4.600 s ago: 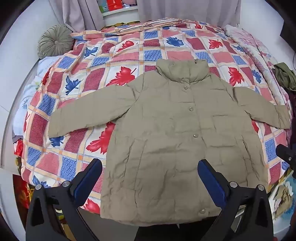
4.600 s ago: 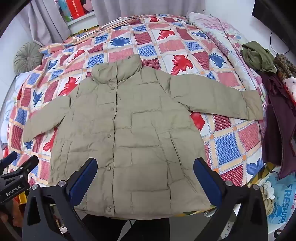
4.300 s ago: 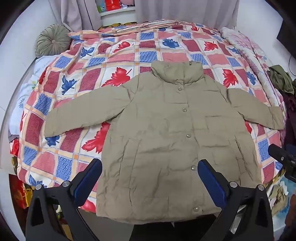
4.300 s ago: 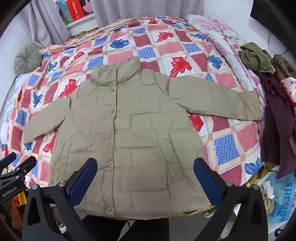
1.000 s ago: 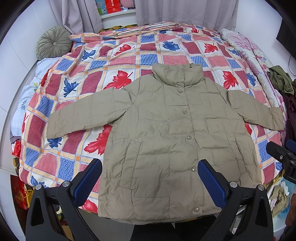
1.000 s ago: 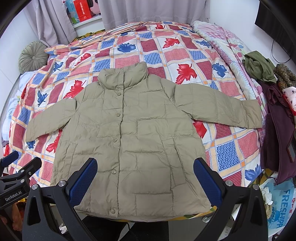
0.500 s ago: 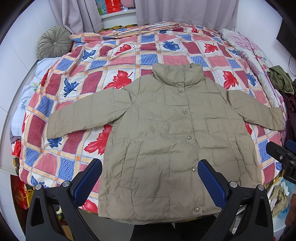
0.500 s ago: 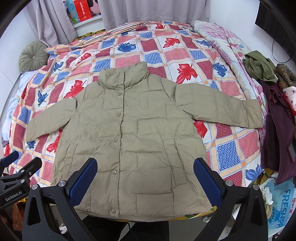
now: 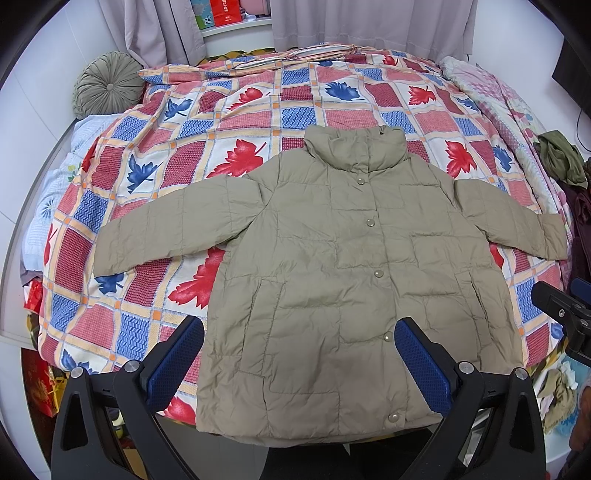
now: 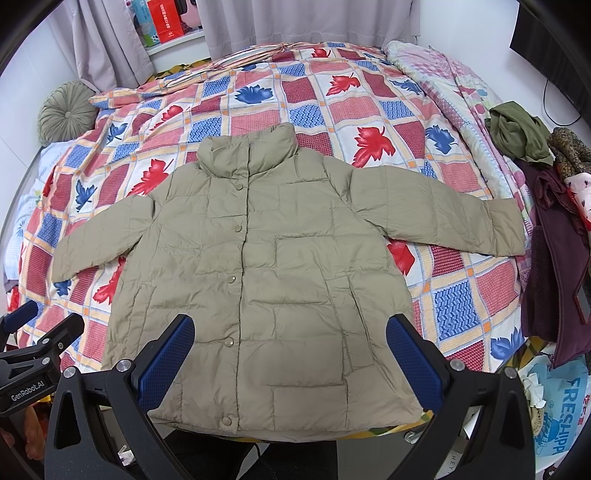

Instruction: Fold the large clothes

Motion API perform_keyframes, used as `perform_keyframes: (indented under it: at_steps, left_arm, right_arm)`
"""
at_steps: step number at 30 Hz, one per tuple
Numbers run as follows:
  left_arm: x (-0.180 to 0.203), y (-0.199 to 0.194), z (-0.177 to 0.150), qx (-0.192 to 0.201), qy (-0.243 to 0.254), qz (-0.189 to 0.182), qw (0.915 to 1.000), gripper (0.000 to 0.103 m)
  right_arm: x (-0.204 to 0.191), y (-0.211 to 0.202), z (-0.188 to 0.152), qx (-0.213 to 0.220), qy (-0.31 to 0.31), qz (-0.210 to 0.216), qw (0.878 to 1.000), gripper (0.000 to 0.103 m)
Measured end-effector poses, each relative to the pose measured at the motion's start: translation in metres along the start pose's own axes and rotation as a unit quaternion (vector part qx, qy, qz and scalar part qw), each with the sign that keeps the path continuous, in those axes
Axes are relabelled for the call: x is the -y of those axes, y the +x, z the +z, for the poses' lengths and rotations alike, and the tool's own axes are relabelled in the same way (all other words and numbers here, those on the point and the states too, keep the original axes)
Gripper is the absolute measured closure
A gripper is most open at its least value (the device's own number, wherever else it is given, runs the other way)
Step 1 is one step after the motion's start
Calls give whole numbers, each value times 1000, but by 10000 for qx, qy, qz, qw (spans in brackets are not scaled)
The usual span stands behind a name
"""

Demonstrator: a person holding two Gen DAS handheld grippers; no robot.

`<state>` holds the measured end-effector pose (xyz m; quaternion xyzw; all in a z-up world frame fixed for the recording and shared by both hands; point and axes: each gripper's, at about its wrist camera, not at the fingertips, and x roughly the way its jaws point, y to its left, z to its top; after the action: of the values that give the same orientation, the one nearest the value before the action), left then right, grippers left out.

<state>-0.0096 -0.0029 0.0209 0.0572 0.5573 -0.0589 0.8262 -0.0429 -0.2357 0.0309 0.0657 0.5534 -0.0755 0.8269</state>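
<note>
Covering the whole bed, the leaf-patterned quilt [image 9: 236, 122] carries my khaki jacket [image 9: 347, 266], spread front-up at the near edge, hem overhanging it, sleeves reaching toward both side edges. I hold the left gripper [image 9: 299, 354] and right gripper [image 10: 290, 345] above the hem, both with jaws wide apart.

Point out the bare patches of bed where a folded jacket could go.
Free bedspread lies between the jacket collar and the curtains, and beside the round cushion above the jacket's sleeve. The side with the clothes pile is crowded.
</note>
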Motion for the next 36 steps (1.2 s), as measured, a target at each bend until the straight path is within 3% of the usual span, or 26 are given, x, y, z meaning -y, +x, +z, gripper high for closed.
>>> perform_keyframes:
  at_steps: [36]
  left_arm:
    - [0,0,0,0,4,-2,10000,0]
  right_arm:
    - [-3,0,0,-1,-6,2,10000,0]
